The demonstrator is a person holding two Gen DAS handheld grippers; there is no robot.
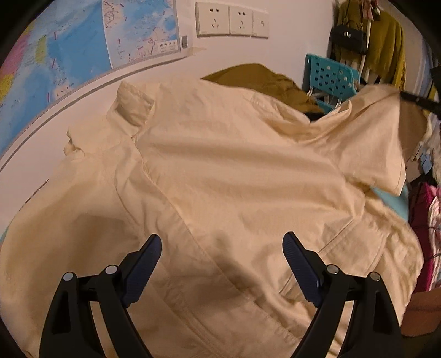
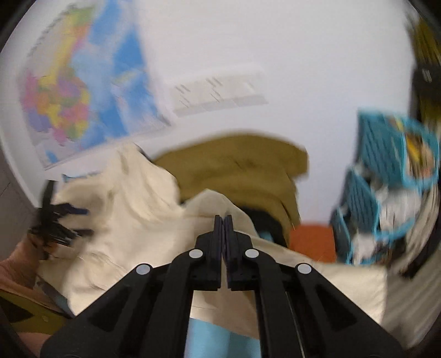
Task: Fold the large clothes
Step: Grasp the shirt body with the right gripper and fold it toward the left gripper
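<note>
A large cream shirt (image 1: pixel 226 176) lies spread face up and fills the left wrist view, collar at the far left. My left gripper (image 1: pixel 222 242) is open and empty just above the shirt's lower front. My right gripper (image 2: pixel 223 217) is shut on the shirt's sleeve (image 2: pixel 220 203) and holds it lifted. In the left wrist view that raised sleeve (image 1: pixel 386 124) stands at the right, with the right gripper (image 1: pixel 424 103) at its top. The left gripper (image 2: pixel 58 223) shows blurred at the left of the right wrist view.
An olive garment (image 1: pixel 261 79) lies behind the shirt against the white wall. A teal perforated rack (image 1: pixel 330 77) and hanging clothes (image 1: pixel 386 46) stand at the right. A map (image 1: pixel 69 46) and wall sockets (image 1: pixel 231 19) are on the wall. Blue surface (image 2: pixel 209 338) shows below the sleeve.
</note>
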